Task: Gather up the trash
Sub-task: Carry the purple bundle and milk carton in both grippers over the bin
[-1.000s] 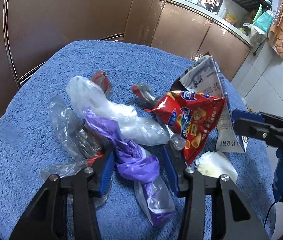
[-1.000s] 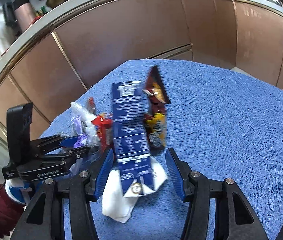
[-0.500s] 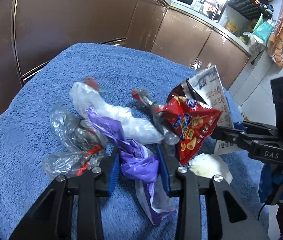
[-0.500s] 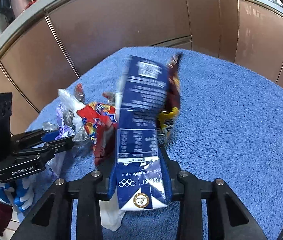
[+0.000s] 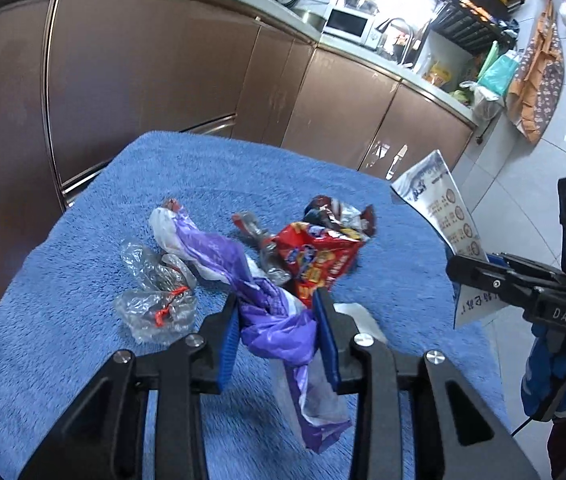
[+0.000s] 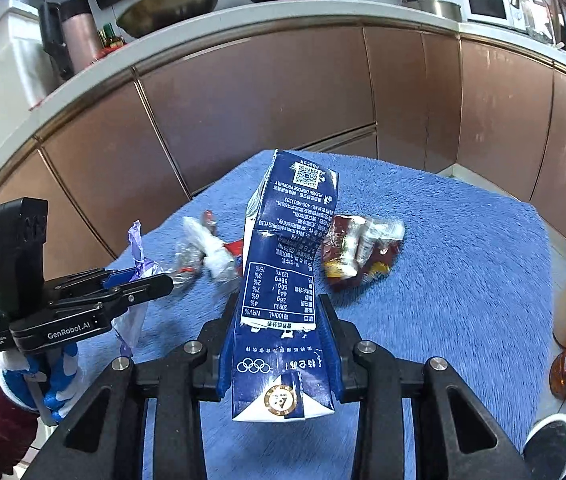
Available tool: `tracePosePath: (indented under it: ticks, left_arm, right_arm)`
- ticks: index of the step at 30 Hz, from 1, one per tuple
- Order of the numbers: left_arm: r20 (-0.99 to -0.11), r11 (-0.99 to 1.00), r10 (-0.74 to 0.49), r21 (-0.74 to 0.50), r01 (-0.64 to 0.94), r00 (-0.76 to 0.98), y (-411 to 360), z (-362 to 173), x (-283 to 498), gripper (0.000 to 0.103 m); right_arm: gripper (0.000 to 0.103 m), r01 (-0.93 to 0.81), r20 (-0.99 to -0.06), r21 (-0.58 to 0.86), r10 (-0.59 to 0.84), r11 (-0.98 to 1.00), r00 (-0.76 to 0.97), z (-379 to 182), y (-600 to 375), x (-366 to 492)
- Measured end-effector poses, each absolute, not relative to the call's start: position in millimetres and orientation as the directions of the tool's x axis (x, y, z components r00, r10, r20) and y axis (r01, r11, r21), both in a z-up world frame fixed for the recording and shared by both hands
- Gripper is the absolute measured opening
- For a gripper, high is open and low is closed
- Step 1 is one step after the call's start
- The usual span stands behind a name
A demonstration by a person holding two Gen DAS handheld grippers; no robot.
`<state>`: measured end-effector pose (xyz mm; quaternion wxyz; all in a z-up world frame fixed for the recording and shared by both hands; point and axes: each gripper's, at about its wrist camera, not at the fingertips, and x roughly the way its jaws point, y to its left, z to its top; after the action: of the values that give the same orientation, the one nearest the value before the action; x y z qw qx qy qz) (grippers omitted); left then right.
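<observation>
Left gripper (image 5: 277, 312) is clamped on a purple bag (image 5: 271, 320); right gripper (image 6: 279, 320) pinches a flattened blue carton (image 6: 283, 300) above the towel (image 6: 463, 260).

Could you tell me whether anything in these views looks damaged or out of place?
Only the litter itself: the milk carton clamped in the right gripper is creased and dented near its top, and the purple plastic bag in the left gripper is crumpled. Nothing appears spilled on the blue towel.
</observation>
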<state>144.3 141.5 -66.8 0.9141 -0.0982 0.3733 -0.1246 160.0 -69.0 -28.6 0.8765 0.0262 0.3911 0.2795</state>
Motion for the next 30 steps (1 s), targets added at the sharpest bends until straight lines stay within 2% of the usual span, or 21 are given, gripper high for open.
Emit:
tracePosePath:
  ticks: [10, 17, 22, 30]
  left_arm:
    - [-0.594, 0.936, -0.352, -0.236, 0.262, 0.723, 110, -16, 112, 0.033]
    - [-0.562, 0.879, -0.471, -0.230, 0.419, 0.680, 31, 9, 114, 0.033]
    - [-0.569, 0.802, -0.571, -0.236, 0.548, 0.592, -53, 12, 121, 0.033]
    - [-0.634, 0.636, -0.675, -0.240, 0.733, 0.377, -217, -12, 137, 0.033]
  right_arm:
    - [0.034, -0.380, -0.561, 0.290, 0.478, 0.878, 0.676, 20, -122, 97]
    - [0.034, -0.207, -0.510, 0.284, 0.331, 0.936, 0.794, 41, -200, 46]
    - [0.034, -0.026, -0.522, 0.270, 0.170, 0.962, 0.836, 32, -264, 16]
    - [0.034, 0.263, -0.614, 0.257, -0.053, 0.930, 0.787, -21, -352, -2]
